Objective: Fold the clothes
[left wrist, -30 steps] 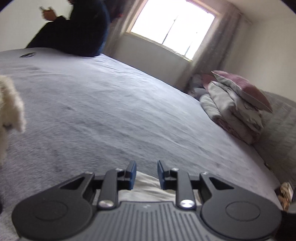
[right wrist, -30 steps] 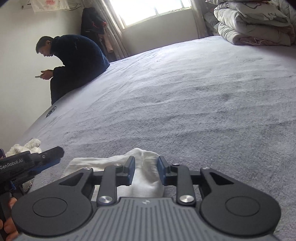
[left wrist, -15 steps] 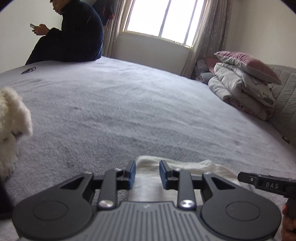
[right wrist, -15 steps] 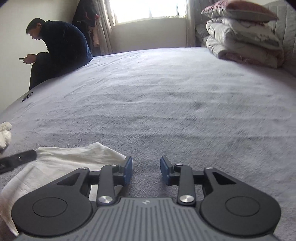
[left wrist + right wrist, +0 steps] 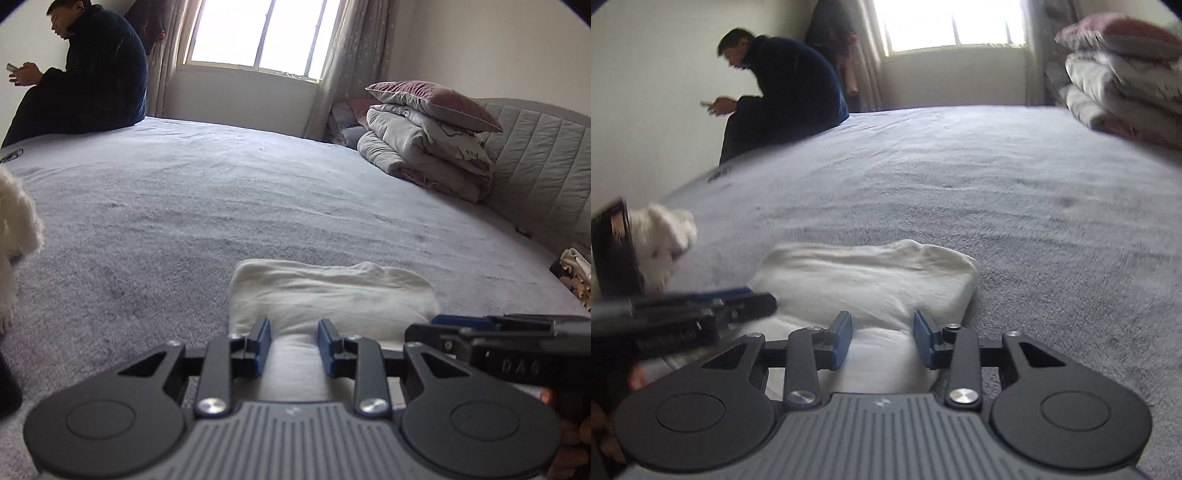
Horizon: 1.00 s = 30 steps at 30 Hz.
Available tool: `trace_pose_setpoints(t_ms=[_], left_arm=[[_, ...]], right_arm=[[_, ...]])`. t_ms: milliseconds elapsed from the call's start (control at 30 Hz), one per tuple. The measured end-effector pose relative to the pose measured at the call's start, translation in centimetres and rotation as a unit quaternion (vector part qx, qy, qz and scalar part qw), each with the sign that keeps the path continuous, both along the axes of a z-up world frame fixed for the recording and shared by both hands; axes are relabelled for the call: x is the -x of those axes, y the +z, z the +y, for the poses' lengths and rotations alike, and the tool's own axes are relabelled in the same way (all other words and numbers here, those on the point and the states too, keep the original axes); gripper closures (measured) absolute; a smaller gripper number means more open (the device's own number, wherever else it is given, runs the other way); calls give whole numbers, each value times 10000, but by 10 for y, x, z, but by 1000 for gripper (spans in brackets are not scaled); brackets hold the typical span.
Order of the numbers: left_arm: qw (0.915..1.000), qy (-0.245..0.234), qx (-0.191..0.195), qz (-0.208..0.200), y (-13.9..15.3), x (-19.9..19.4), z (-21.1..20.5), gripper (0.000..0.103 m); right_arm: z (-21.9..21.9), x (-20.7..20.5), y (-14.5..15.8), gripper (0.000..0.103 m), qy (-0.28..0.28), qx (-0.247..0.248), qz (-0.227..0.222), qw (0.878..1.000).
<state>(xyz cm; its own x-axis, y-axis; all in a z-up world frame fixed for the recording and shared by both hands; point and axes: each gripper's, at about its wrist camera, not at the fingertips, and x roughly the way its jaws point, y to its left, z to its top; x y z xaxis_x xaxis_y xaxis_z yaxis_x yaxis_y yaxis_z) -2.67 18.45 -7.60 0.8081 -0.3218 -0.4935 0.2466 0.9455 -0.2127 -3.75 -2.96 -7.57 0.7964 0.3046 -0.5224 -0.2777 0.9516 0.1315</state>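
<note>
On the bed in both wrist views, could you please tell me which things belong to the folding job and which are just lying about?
Belongs to the job:
- white garment, on the bed
- left hand-held gripper
- right hand-held gripper, jaws just opened further

Just lying about:
- fluffy white toy
- stacked quilts with pillow
- seated person with phone

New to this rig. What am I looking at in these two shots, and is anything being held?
No robot: these are hand-held tongs, each with a fisheye camera looking along its fingers. One picture looks over the left tongs, the other over the right tongs. A folded white garment lies on the grey bed, between both pairs of fingers. The right tongs have just been opening and look loose on it; whether the left pinch it is unclear.
</note>
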Motion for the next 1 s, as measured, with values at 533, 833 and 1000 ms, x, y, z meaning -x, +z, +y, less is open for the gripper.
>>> trace_pose_setpoints(t_ms=[533,833,1000], left_arm=[[9994,211,-259,56,-1,6,2,65],[9990,309,-223,211,-3,14,6,57],[9987,340,-256,281,-1,17,5,55]], right_arm=[[-36,25,-8,53,-233,-374,145,9989],[-43,48,-10,52,-392,-478,150,9980],[-46,57,-12,52,-428,-492,149,9978]])
